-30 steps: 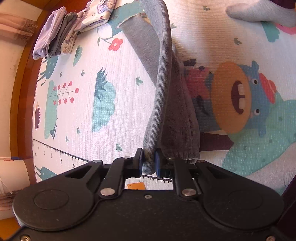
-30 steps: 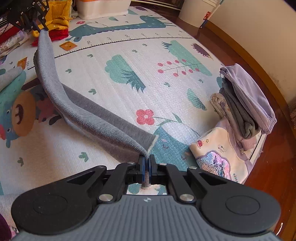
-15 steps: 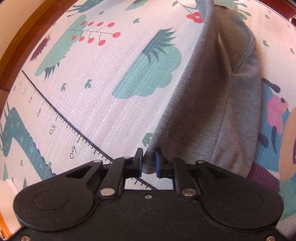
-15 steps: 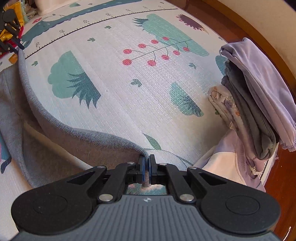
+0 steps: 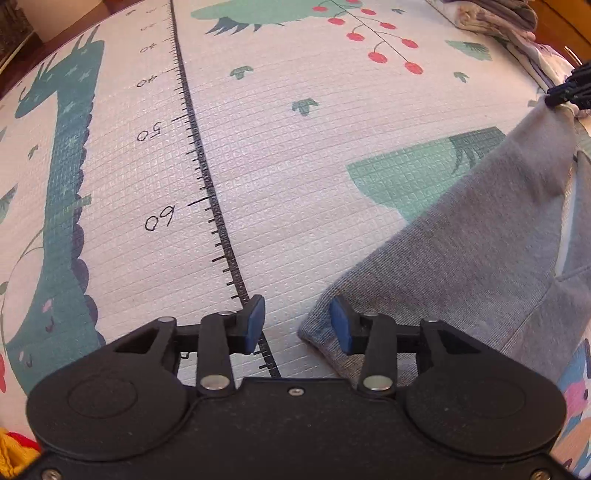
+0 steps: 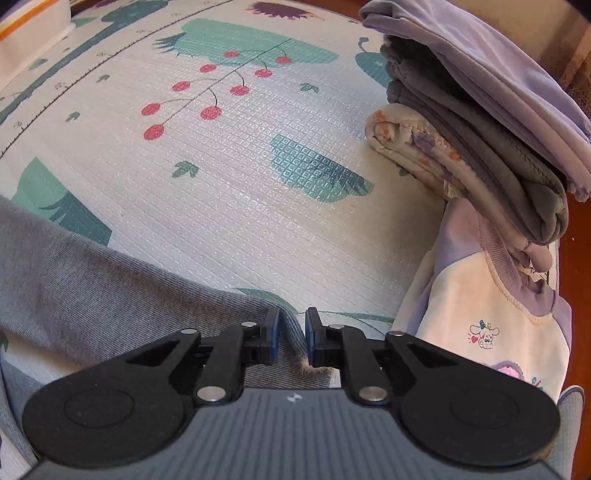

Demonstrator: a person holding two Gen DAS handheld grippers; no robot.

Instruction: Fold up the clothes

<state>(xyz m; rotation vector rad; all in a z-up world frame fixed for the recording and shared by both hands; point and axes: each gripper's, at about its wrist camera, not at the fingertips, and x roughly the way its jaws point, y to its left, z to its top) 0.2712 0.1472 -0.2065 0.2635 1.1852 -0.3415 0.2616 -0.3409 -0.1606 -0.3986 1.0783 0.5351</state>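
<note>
Play mat [image 5: 295, 184], grey garment [image 5: 461, 258] cut off rightward

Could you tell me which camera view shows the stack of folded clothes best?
The right wrist view: the stack of folded clothes fills its upper right, with lilac, dark grey and printed cream layers all distinguishable on the play mat. The left wrist view catches only a cropped sliver of the stack at its top right edge.

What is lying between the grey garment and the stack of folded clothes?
Only bare play mat, in the right wrist view: the grey garment lies left and the folded stack right, with nothing between.
</note>
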